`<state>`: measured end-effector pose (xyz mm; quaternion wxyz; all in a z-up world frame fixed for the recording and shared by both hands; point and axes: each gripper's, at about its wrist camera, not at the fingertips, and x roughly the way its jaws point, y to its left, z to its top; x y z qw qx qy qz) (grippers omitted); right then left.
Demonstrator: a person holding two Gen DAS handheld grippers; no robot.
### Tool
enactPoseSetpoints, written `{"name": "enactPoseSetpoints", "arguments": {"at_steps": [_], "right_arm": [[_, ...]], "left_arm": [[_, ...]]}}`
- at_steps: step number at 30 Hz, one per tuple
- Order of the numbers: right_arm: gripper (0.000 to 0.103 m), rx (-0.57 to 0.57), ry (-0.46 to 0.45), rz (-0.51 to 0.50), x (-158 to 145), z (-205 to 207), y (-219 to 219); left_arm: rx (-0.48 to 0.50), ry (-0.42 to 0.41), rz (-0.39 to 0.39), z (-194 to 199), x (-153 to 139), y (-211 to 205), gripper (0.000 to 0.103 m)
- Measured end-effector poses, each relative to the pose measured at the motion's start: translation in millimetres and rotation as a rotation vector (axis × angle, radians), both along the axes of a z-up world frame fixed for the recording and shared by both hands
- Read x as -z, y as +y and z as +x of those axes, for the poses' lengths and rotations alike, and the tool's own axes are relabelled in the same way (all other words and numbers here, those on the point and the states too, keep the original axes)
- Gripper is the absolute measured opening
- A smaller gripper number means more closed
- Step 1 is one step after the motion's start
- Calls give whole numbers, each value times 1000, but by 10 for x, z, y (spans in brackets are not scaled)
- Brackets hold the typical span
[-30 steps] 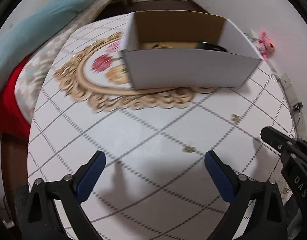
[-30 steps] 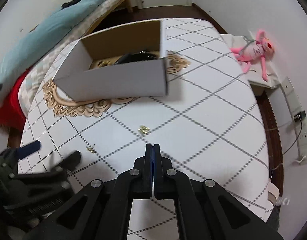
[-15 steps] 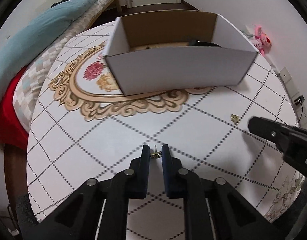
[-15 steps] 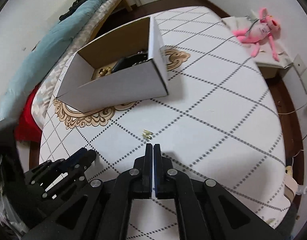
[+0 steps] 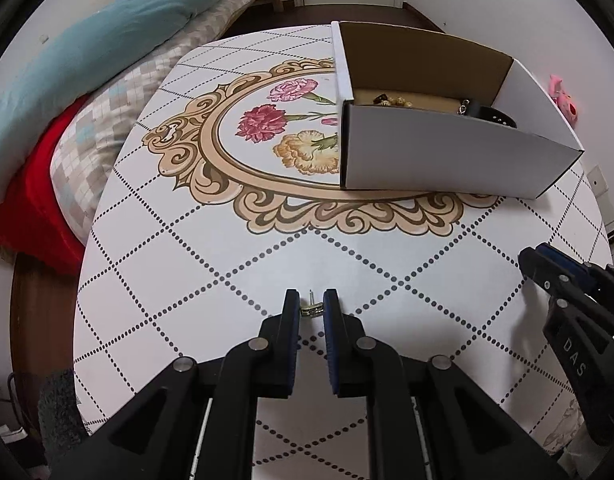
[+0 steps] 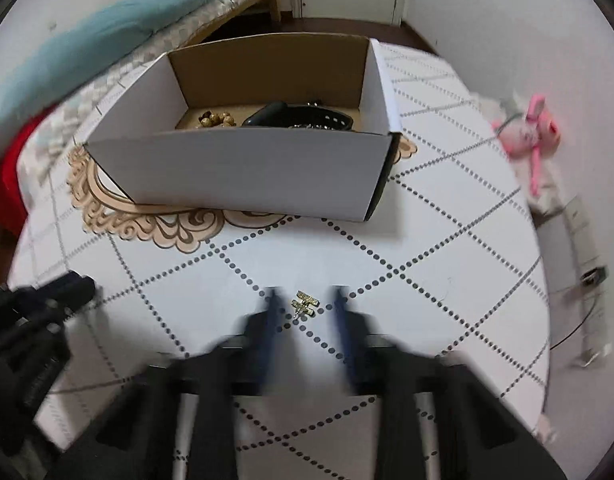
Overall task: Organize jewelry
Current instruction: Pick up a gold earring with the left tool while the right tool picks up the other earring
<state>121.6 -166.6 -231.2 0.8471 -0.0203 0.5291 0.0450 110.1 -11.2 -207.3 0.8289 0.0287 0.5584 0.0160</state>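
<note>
A small gold earring (image 5: pixel 311 311) sits pinched between the blue pads of my left gripper (image 5: pixel 311 300), which is shut on it just above the dotted tablecloth (image 5: pixel 179 280). A second gold earring (image 6: pixel 305 304) lies on the cloth between the blurred fingers of my right gripper (image 6: pixel 305 297). Its jaws are opening and the pads do not touch the piece. The white cardboard box (image 6: pixel 247 168) stands beyond, holding wooden beads (image 6: pixel 217 120) and a black strap (image 6: pixel 303 116). In the left wrist view the box (image 5: pixel 447 152) is at the upper right and the right gripper (image 5: pixel 547 268) pokes in at the right edge.
A bed with a teal duvet (image 5: pixel 91 48) and a red blanket (image 5: pixel 31 200) runs along the table's left side. A pink plush toy (image 6: pixel 531 132) and a power strip (image 6: pixel 587 240) lie off the right edge. The left gripper (image 6: pixel 71 286) shows at the left.
My left gripper went from wide open to shut on the earring and shifted left of the box. My right gripper moved over the second earring and its jaws parted.
</note>
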Motion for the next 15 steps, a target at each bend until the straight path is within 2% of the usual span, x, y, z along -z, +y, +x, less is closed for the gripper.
{"name": "enactPoseSetpoints", "arguments": {"at_steps": [4, 7, 11, 15], "right_arm": [[13, -5, 2, 12, -1, 13, 2], [13, 23, -4, 63, -51, -6, -99], [13, 67, -39, 163, -317, -80, -324], [13, 94, -96, 273, -792, -23, -520]], "left_arm": [[7, 0, -12, -7, -17, -28, 9], [20, -5, -32, -22, -90, -55, 9], [42, -36, -97, -1, -368, -121, 9], [84, -80, -187, 201, -772, -238, 9]]}}
